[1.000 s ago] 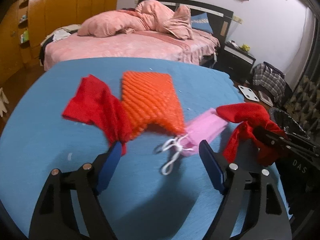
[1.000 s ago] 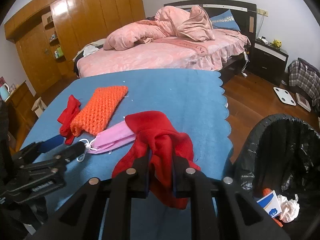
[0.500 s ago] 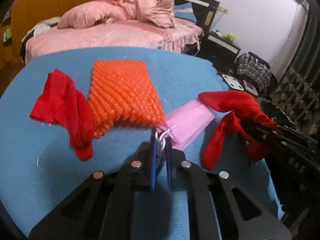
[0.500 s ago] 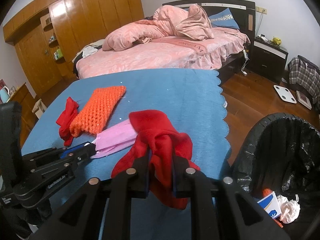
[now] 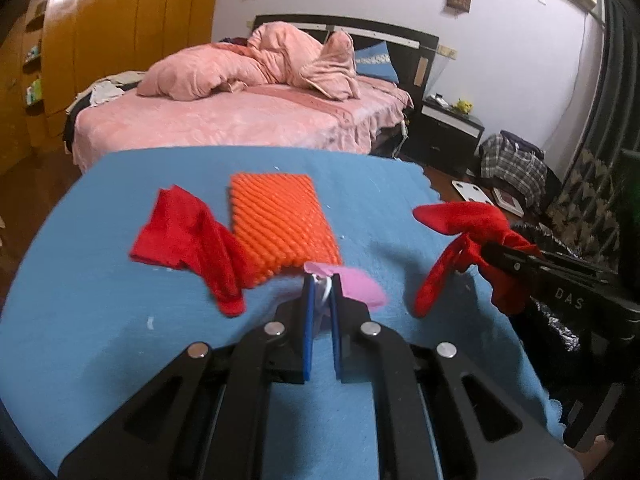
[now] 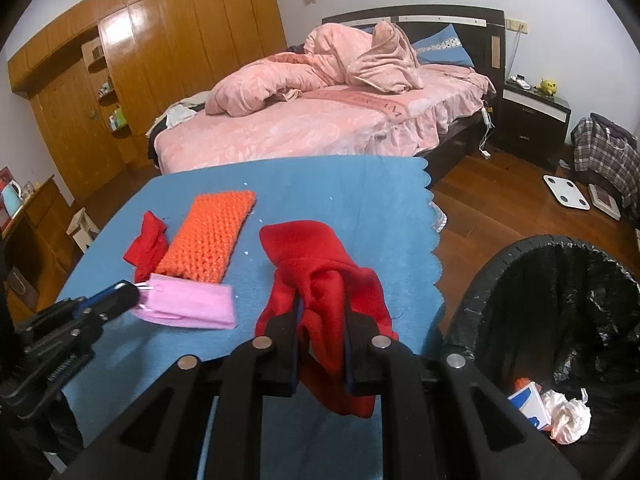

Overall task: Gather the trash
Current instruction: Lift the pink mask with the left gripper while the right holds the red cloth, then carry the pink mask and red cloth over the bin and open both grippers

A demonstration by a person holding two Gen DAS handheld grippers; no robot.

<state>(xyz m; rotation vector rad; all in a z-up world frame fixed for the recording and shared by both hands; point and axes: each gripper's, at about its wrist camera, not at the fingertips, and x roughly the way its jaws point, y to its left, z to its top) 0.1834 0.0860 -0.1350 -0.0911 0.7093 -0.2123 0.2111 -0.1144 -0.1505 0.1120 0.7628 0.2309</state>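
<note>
The big blue surface (image 6: 340,200) has the soft things spread out on it so each can be picked up one at a time. Right beside its edge stands the black trash bin (image 6: 500,280), lined with a black bag, close enough that things can be dropped straight in. A small box and some crumpled white paper already lie at the bottom.

The orange knitted piece (image 5: 280,220) lies flat on the surface, and a red cloth (image 5: 188,236) lies crumpled against its left side. I think they wait their turn.

The right gripper (image 6: 322,328) pinches another red cloth, the held red cloth (image 6: 316,264). Its fingers press on the cloth from both sides, and the cloth bunches up between them and hangs down below. It is lifted off the surface, near the bin.

The left gripper (image 5: 321,292) has its fingers pressed together on the pink face mask (image 6: 188,300). Its jaws have just been closing, with the mask's white ear loop (image 5: 326,286) between them. The loop sits right at the fingertips, and the pink part sticks out past them to the right, next to the orange piece. Holding it by the string makes it easy to lift.
</note>
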